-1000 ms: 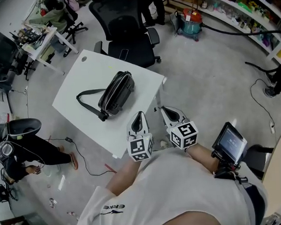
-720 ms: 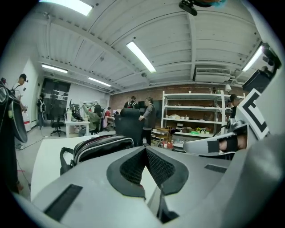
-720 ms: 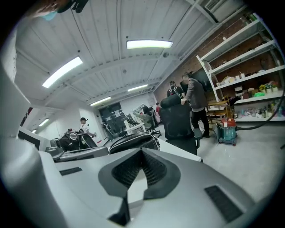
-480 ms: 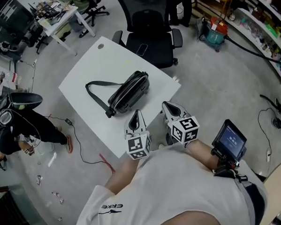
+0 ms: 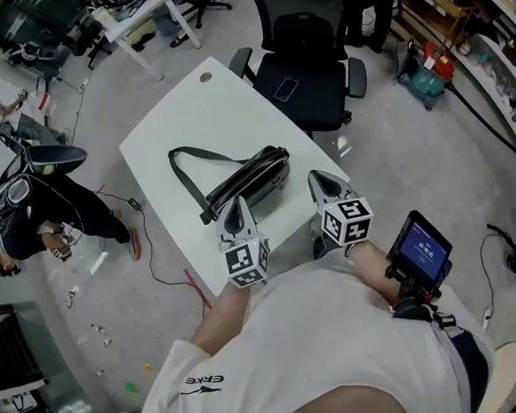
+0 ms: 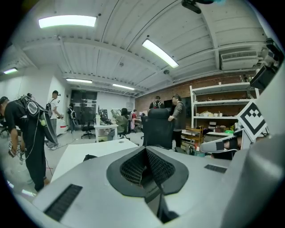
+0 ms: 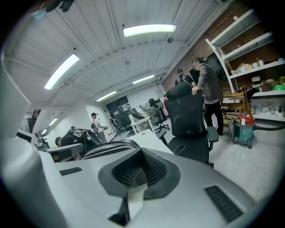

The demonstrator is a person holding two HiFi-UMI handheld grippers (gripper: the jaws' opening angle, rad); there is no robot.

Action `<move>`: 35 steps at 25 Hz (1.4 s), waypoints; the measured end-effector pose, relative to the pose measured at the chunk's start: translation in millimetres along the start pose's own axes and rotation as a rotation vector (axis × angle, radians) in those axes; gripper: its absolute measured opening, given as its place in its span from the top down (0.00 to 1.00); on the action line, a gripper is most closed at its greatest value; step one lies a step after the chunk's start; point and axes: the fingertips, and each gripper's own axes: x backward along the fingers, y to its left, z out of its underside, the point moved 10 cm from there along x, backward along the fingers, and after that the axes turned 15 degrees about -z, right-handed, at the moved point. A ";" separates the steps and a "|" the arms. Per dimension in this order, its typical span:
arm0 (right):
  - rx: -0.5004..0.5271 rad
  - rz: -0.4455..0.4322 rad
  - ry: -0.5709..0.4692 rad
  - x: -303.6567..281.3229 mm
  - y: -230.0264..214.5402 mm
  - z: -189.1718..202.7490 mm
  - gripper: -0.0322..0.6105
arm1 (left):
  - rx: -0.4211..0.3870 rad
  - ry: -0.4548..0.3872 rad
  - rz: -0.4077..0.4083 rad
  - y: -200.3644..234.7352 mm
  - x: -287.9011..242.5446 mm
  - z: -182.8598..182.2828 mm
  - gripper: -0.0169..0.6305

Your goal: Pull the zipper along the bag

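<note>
Left gripper (image 6: 144, 152): jaws pressed together, nothing between them. Right gripper (image 7: 141, 154): jaws also pressed together, empty.

Head view: left gripper (image 5: 234, 204) tip overlaps near side of black bag (image 5: 250, 179); contact cannot be told. Right gripper (image 5: 318, 178) just right of bag, over table's near edge.

Bag lies on white table (image 5: 184, 119), strap (image 5: 180, 169) looped out to left.

Black office chair (image 5: 310, 73) beyond table, phone (image 5: 285, 89) on seat.

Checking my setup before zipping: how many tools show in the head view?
2: left tool at the strap end of the bag; right tool by the edge of the table.
</note>
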 end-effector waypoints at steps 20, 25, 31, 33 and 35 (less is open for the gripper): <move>0.358 -0.241 0.349 -86.3 -76.1 5.4 0.94 | -0.020 0.056 -0.219 -2.8 -21.7 -3.6 0.97; 0.479 -0.379 0.449 -115.1 -88.6 0.8 0.94 | -0.018 0.089 -0.243 -5.1 -44.5 -3.7 0.97; 0.528 -0.532 0.494 -121.7 -96.0 -4.6 0.87 | -0.034 0.098 -0.262 -5.4 -46.2 -5.0 0.97; 0.557 -0.586 0.509 -120.2 -94.9 -4.2 0.86 | -0.040 0.099 -0.266 -5.0 -43.4 -4.7 0.97; 0.600 -0.636 0.517 -115.6 -90.1 0.1 0.86 | -0.048 0.094 -0.268 -4.5 -35.5 -2.6 0.97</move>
